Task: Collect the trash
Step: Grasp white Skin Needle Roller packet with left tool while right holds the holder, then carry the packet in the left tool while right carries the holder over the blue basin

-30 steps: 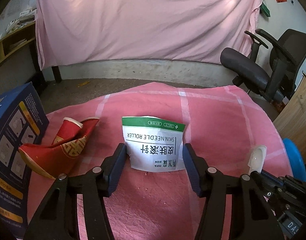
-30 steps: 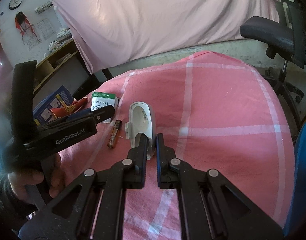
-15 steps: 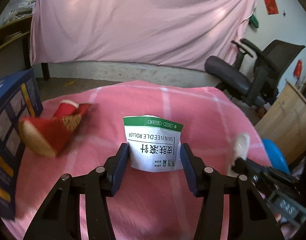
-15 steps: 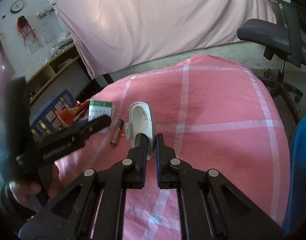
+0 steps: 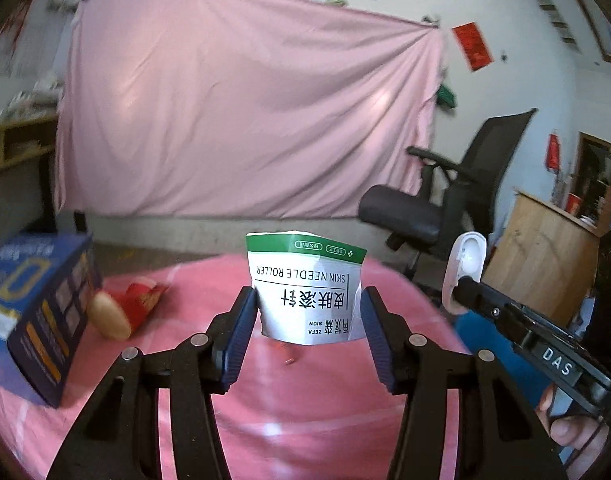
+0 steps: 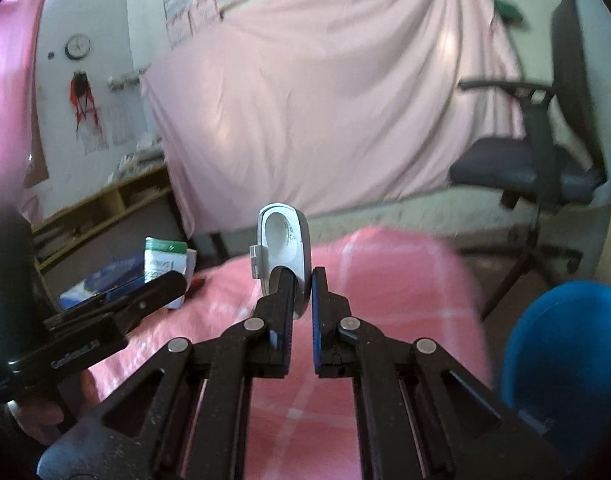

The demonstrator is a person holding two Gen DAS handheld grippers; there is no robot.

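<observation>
My left gripper is shut on a white and green "Skin Needle Roller" pouch and holds it lifted above the pink checked cloth. The pouch also shows in the right wrist view. My right gripper is shut on a white plastic case and holds it in the air. That case shows at the right of the left wrist view. A red paper cup lies on its side on the cloth to the left.
A blue carton stands at the table's left edge. A blue bin sits low at the right. A black office chair stands beyond the table on the right, and a wooden cabinet behind it.
Both grippers have risen from the cloth with their objects. The views now tilt up toward the pink curtain. The battery on the cloth is no longer in view.
</observation>
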